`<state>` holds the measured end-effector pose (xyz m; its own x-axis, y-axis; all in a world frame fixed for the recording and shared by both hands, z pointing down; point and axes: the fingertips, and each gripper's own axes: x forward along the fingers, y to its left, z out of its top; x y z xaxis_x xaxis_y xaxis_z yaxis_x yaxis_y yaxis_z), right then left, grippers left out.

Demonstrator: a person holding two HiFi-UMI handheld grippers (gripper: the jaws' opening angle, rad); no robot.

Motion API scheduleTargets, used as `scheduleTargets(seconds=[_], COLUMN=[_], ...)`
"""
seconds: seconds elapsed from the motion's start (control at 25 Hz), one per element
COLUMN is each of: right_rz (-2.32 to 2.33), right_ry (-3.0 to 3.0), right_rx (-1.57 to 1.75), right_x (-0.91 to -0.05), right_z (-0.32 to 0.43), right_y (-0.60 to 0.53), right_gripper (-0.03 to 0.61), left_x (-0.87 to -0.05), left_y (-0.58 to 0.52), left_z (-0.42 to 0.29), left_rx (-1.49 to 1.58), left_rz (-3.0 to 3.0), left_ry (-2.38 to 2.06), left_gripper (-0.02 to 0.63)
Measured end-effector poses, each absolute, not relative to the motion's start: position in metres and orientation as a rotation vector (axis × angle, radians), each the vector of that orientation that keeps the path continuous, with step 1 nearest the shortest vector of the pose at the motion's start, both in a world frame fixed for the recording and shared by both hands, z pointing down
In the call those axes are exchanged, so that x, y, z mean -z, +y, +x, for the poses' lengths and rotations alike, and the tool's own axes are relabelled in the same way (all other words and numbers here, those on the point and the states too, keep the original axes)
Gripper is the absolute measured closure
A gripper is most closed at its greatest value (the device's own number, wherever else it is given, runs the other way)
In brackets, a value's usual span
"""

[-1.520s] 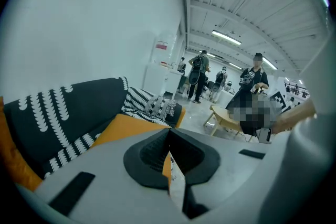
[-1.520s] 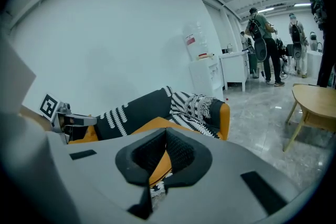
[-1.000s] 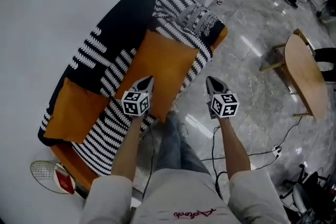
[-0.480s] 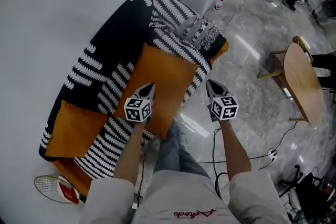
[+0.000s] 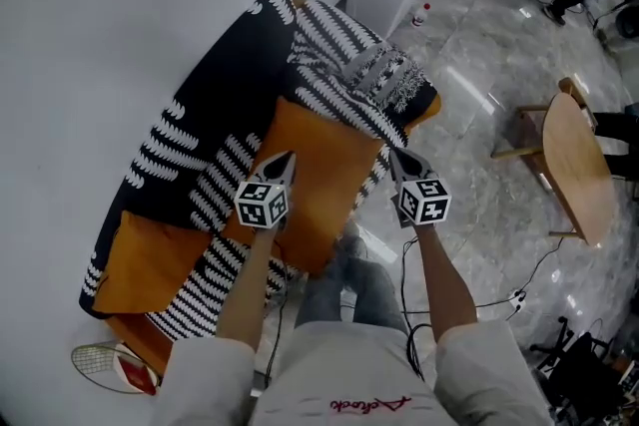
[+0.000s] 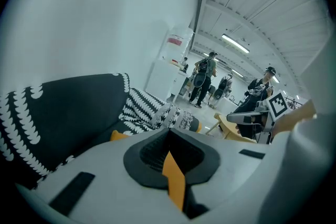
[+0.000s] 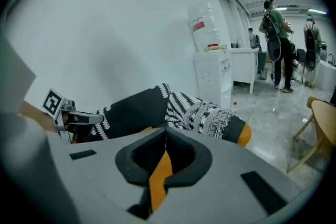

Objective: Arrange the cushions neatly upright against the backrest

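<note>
Our left hand-held gripper (image 5: 287,158) is clenched on nothing and hovers over the big orange cushion (image 5: 324,165). That cushion lies flat on the seat of the sofa (image 5: 215,180), not up against the backrest (image 5: 190,105). Our right hand-held gripper (image 5: 392,153), also clenched and empty, now hangs at the seat's front edge near the striped throw (image 5: 364,80). A second ago it was out over the floor (image 5: 479,135). We have drawn closer to the sofa. A second orange cushion (image 5: 150,254) lies at the sofa's near end.
</note>
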<state>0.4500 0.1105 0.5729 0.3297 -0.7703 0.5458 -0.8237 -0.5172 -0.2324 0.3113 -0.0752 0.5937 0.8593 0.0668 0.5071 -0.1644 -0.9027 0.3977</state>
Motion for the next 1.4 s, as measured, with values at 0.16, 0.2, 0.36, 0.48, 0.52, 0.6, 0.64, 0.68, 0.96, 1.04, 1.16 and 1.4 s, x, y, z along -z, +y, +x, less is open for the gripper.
scheduleTargets(seconds=[0.16,0.2,0.36,0.48,0.52,0.6,0.64,0.68,0.96,1.04,1.16,1.4], right_rz=[2.474,2.470,2.447,2.424,2.414,2.389,2.375,2.360,2.147,2.062,1.931,1.584], right_ry=[-1.504,-1.508,-1.539,-1.573,-1.586,-1.613,-1.626,-1.640,-1.813,-1.873,-1.958,-2.125], right_rx=[-0.953,-0.956,-0.983,-1.012,-1.015,-1.023,-1.027,-1.030,-1.034,-1.033,-1.024,-1.007], right_x=[-0.577,-0.579,-0.587,-0.593,-0.593,-0.596,-0.597,-0.597,-0.604,-0.607,-0.614,-0.636], right_z=[0.459,0.462,0.477,0.489,0.492,0.499,0.502,0.504,0.497,0.481,0.450,0.367], right_y=[0.105,0.103,0.094,0.081,0.076,0.067,0.062,0.056,-0.005,-0.028,-0.066,-0.127], right_gripper=[0.549,0.549,0.549,0.549,0.549,0.549,0.549,0.549,0.549,0.549,0.549,0.549], left_x=[-0.599,-0.600,-0.606,-0.607,-0.607,-0.606,-0.605,-0.604,-0.607,-0.609,-0.615,-0.631], left_y=[-0.078,-0.078,-0.083,-0.094,-0.097,-0.103,-0.106,-0.109,-0.137,-0.147,-0.161,-0.159], left_z=[0.318,0.320,0.325,0.328,0.329,0.330,0.330,0.330,0.292,0.266,0.221,0.113], left_rx=[-0.745,-0.751,-0.775,-0.781,-0.782,-0.781,-0.779,-0.777,-0.735,-0.714,-0.689,-0.600], left_rz=[2.589,2.588,2.575,2.565,2.563,2.557,2.554,2.550,2.477,2.439,2.377,2.176], left_ry=[-0.078,-0.078,-0.112,-0.162,-0.177,-0.212,-0.230,-0.247,-0.471,-0.560,-0.685,-0.995], left_gripper=[0.584,0.584,0.584,0.584,0.584,0.584,0.584,0.584,0.584,0.584,0.584,0.584])
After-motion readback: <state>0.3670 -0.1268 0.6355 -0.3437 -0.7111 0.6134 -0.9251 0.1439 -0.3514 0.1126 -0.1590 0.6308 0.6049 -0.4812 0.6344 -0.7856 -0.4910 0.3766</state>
